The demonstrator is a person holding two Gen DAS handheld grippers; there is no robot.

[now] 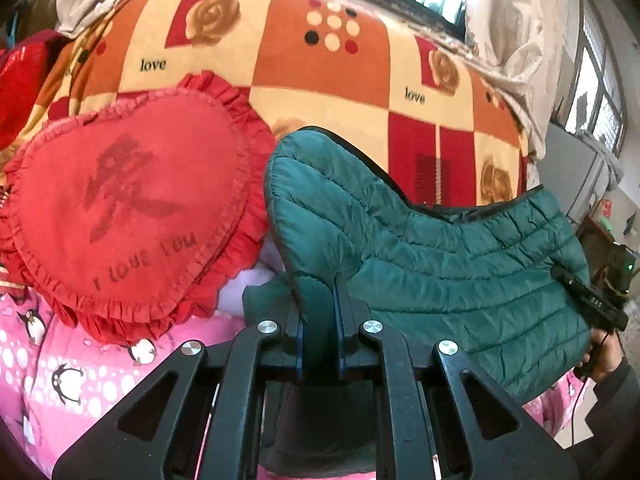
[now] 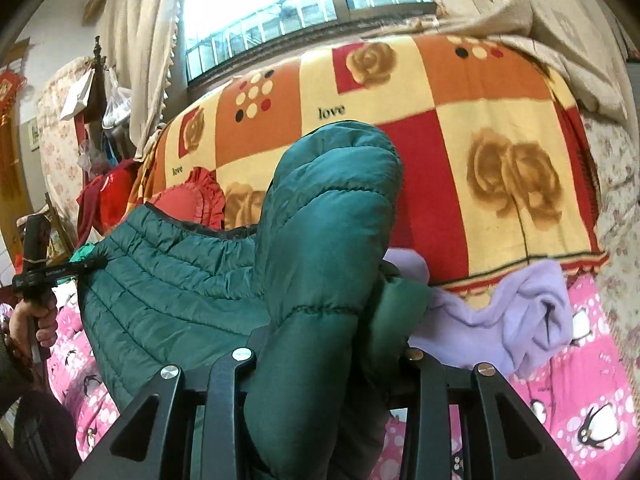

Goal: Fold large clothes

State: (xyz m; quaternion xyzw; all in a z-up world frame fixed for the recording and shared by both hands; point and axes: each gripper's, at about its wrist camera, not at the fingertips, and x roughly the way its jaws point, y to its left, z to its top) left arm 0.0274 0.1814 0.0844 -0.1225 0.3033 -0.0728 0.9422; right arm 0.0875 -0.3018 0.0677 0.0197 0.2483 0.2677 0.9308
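Observation:
A dark green quilted down jacket (image 1: 440, 256) is held up between both grippers above the bed. My left gripper (image 1: 320, 300) is shut on one edge of the jacket, its fingers pinching the fabric. The jacket stretches right to my right gripper (image 1: 592, 304), seen at the far edge with the hand that holds it. In the right wrist view the jacket (image 2: 328, 248) bulges up over my right gripper (image 2: 328, 344), which is shut on it; its fingertips are hidden by the fabric. My left gripper (image 2: 60, 270) shows at the far left, gripping the jacket's other edge.
A red heart-shaped cushion (image 1: 136, 216) lies left of the jacket. An orange and red rose-patterned blanket (image 1: 320, 60) covers the back. A pink penguin sheet (image 1: 80, 380) lies below. A lilac garment (image 2: 520, 320) lies at the right. Curtains (image 2: 148, 48) and a window are behind.

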